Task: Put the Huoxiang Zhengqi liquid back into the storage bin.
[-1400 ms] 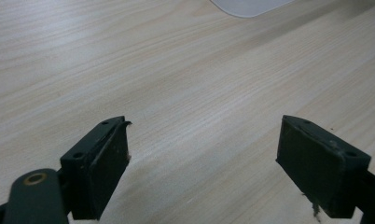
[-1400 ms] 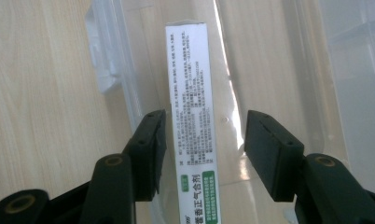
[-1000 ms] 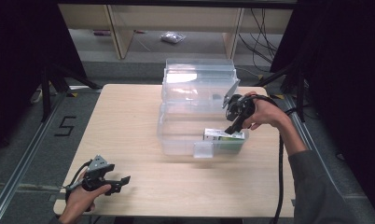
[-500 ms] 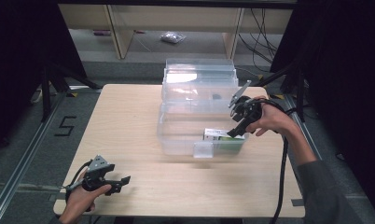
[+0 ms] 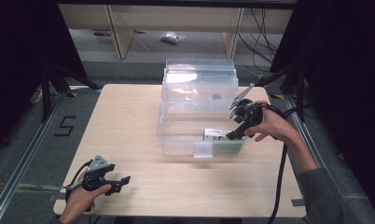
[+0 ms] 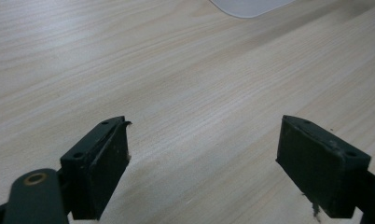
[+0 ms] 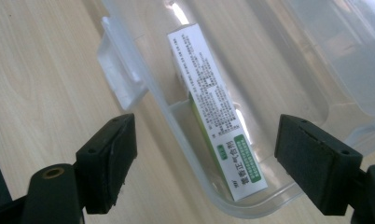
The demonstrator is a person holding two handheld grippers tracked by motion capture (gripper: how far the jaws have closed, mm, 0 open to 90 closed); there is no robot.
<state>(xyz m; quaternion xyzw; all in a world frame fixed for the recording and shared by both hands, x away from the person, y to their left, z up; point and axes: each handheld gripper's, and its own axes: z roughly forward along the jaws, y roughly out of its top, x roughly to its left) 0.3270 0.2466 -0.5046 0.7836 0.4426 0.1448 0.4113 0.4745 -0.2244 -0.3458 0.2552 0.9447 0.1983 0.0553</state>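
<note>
A white and green printed carton [image 7: 213,112] lies in the front right corner of a clear plastic box [image 5: 176,135]; from above, the carton [image 5: 217,135] shows through the box wall. My right gripper [image 5: 234,134] hangs over that corner, tilted down at the carton. Its jaws have just been opening, and the right gripper [image 7: 204,168] is now open, with the carton beyond the pads and untouched. My left gripper [image 5: 120,183] rests near the table's front left edge. The left gripper [image 6: 202,168] is open over bare wood.
The box's clear lid [image 5: 199,84] is folded back behind it. A latch tab [image 5: 203,150] sticks out from the front wall. The wooden table [image 5: 129,116] spreads to the left of the box. Shelving stands behind the table, and a cable trails from my right hand.
My right gripper has drawn back a little to the right from the carton, which stays in the box. The left gripper has not moved.
</note>
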